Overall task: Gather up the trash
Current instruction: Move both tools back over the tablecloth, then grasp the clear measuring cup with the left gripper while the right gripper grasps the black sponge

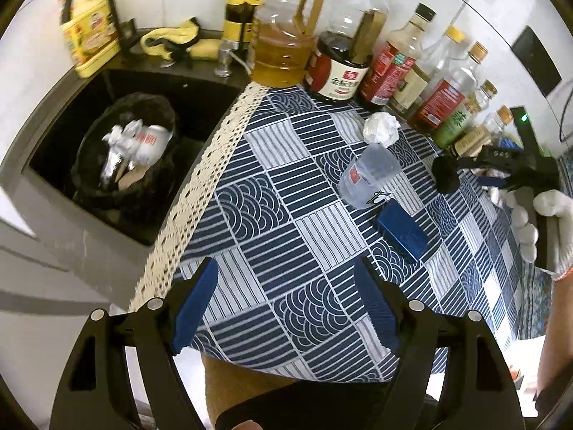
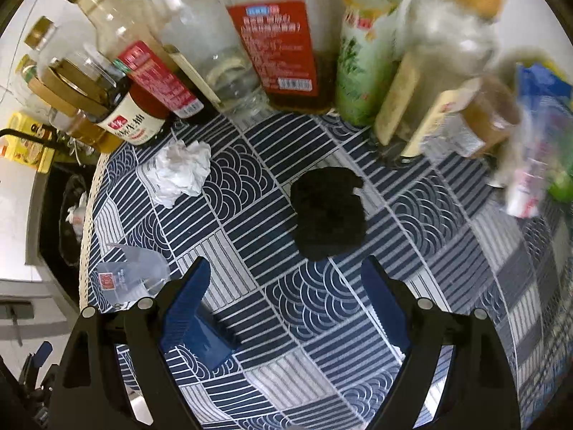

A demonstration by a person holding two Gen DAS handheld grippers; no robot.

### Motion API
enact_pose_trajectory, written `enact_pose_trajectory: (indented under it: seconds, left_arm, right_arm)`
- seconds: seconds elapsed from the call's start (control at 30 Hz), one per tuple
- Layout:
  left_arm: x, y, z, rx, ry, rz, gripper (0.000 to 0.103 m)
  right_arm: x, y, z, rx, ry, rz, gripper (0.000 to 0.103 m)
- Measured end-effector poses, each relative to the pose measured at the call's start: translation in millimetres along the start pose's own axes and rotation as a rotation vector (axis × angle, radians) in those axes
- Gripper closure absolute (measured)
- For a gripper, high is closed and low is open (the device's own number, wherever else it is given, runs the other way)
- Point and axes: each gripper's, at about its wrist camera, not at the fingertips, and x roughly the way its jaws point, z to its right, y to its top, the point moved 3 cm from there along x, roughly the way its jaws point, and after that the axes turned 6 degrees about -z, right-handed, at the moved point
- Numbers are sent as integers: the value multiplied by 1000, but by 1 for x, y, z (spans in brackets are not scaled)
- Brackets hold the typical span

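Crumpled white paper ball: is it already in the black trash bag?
No. The crumpled white paper ball lies on the patterned tablecloth beside the sauce bottles, while the black trash bag sits off the table.

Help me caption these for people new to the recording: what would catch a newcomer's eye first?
Probably the blue-and-white patterned tablecloth, with a row of sauce and oil bottles crowding its far edge. On it lie a crumpled white paper ball, a dark fuzzy lump, a crushed clear plastic cup and a small blue box. Left of the table, a black-lined trash bin already holds white scraps.
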Motion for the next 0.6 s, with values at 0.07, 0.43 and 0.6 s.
enact_pose_trajectory:
  seconds: [0.07, 0.43, 0.6]
  left_arm:
    - [1, -5, 2, -26, 7, 1, 25]
    - [18, -12, 8, -98, 43, -28, 24]
    - [31, -4, 16, -85, 44, -60, 24]
  right_arm:
    - [10, 8, 6, -5, -7, -17, 18]
    - [54, 30, 19, -47, -95, -73, 37]
    - [58, 27, 20, -79, -114, -77, 44]
